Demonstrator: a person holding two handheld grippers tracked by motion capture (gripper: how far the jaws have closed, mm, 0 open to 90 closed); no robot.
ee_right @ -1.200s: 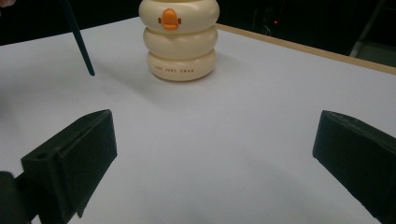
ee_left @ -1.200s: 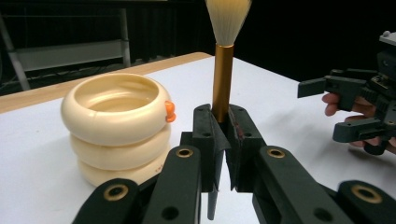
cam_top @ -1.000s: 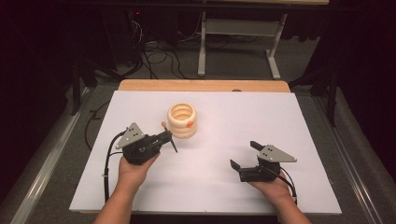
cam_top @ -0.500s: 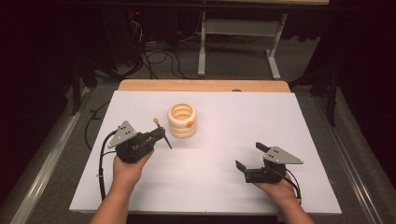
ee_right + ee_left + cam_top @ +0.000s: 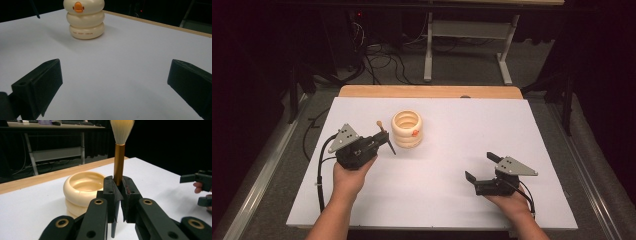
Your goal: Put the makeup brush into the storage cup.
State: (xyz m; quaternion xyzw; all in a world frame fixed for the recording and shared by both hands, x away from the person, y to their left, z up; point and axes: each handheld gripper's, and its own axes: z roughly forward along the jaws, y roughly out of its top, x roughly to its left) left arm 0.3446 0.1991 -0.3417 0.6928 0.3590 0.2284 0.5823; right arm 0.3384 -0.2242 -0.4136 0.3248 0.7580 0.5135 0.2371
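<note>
Item: brush (image 5: 119, 161), gold ferrule pinched upright in the closed jaws of my left gripper (image 5: 381, 141), bristles up, just beside the cream ringed holder (image 5: 407, 129) standing toward the desk's far edge. My right gripper (image 5: 479, 169) rests near the desk's front right corner, jaws wide and empty. Risk noted (my judgement): the grip is narrow on a smooth tube, so the brush could pivot or slip, and a tilted entry might clip the rim and tip the holder.

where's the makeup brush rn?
The gold-handled makeup brush is clamped upright in the left tool, at the high view's left, just beside the cream ringed duck-face holder and not yet in it.
</note>
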